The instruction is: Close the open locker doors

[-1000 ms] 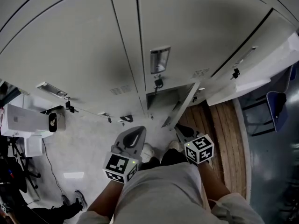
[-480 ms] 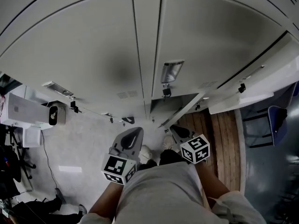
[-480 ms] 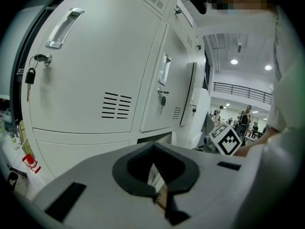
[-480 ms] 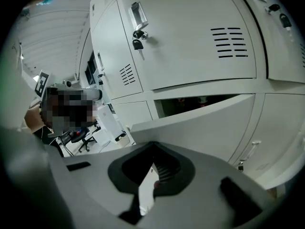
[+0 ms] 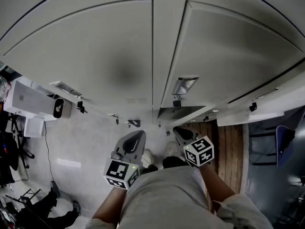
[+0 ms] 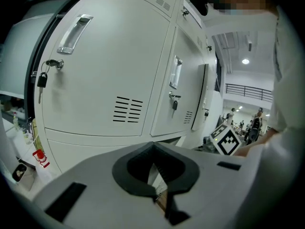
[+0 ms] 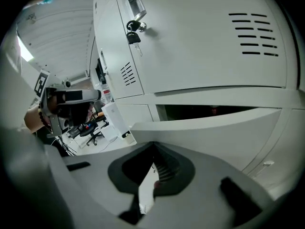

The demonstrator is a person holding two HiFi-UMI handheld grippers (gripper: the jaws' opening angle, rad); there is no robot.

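I count two claws, each with one black-and-white marker cube. The left claw [image 6: 152, 146] has its jaws pressed together with nothing between them. The right claw [image 7: 153, 146] is the same: tips meeting and empty. In the head view both are held close to my operator's body, apart from the lockers.

Two locker doors stand open. The lower locker door [image 5: 189, 116] is ajar just ahead of the right claw, with a dark gap behind it. The second open door [image 5: 259, 109] is swung out at the far right. Above them, two tall doors [image 5: 95, 56] are shut.

The left gripper view shows two closed doors, each with one handle [image 6: 72, 33], one louvre vent [image 6: 127, 109] and a hanging key [image 6: 42, 80].
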